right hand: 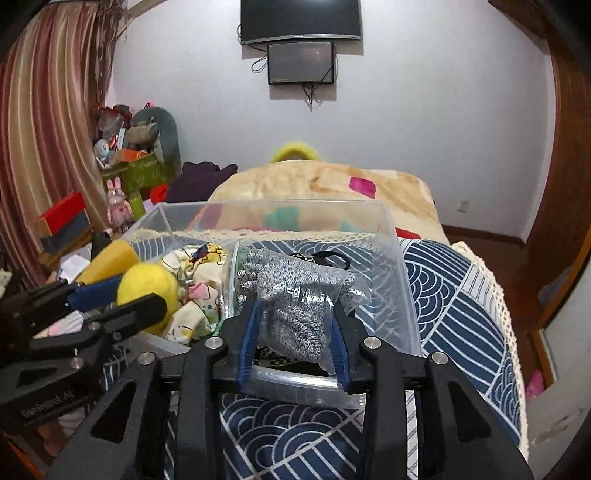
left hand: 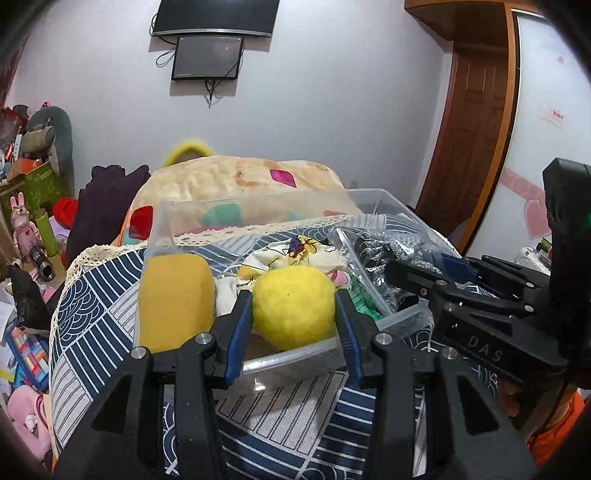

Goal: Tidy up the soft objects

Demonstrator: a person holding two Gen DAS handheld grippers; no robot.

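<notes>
Surface: a bed [right hand: 461,295] with blue-and-white patterned cover, in a bedroom with two wall screens [right hand: 300,18] at upper centre. One clear bin [left hand: 162,236] sits at frame centre. Left tongs [left hand: 293,306] pinch one yellow ball [left hand: 294,306] above the bin. Right tongs [right hand: 293,328] pinch one bagged grey knit [right hand: 295,306] inside it. One yellow sponge [left hand: 173,299] stands at the bin's left.

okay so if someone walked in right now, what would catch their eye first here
Probably the yellow fuzzy ball, gripped between the left gripper fingers over the clear plastic bin. Beside it, the right gripper closes on a bagged silver-grey knit in the bin's right section.
</notes>
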